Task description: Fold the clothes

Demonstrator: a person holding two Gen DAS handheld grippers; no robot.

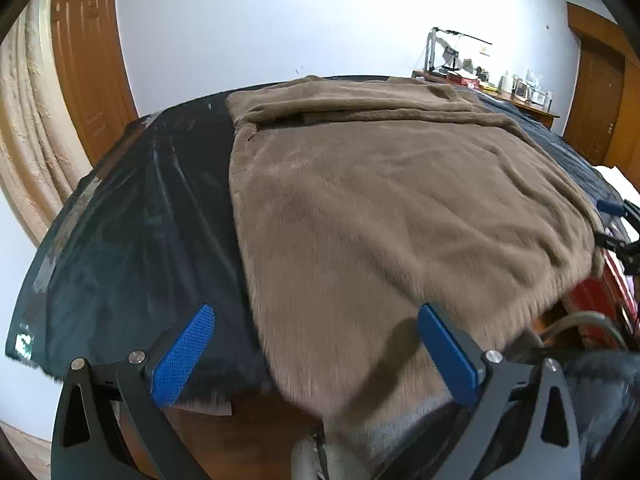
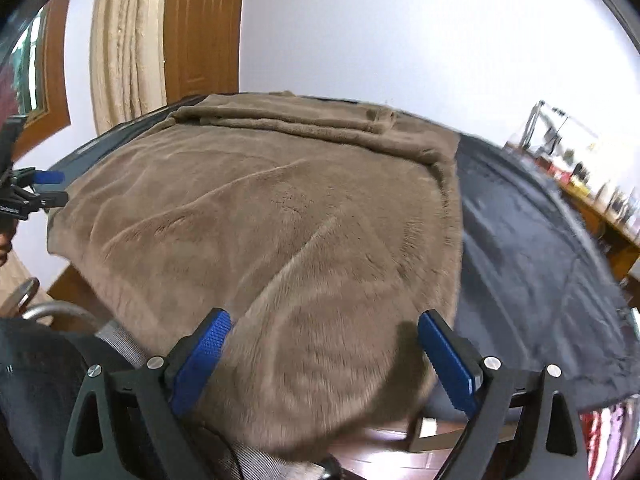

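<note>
A brown fleece garment (image 1: pixel 384 200) lies spread on a table with a dark cover (image 1: pixel 132 232); its far part is folded over into a band (image 1: pixel 360 100). It also shows in the right wrist view (image 2: pixel 260 220). My left gripper (image 1: pixel 316 320) is open above the garment's near left edge, holding nothing. My right gripper (image 2: pixel 324 328) is open above the garment's near right corner, holding nothing. The right gripper shows at the right edge of the left wrist view (image 1: pixel 612 216). The left gripper shows at the left edge of the right wrist view (image 2: pixel 40 188).
A wooden door (image 1: pixel 88 64) and a beige curtain (image 1: pixel 24 120) stand at the back left. A cluttered wooden desk (image 1: pixel 500 84) stands by the far wall. A red object (image 1: pixel 600 292) sits beside the table. The dark cover (image 2: pixel 540 260) extends right of the garment.
</note>
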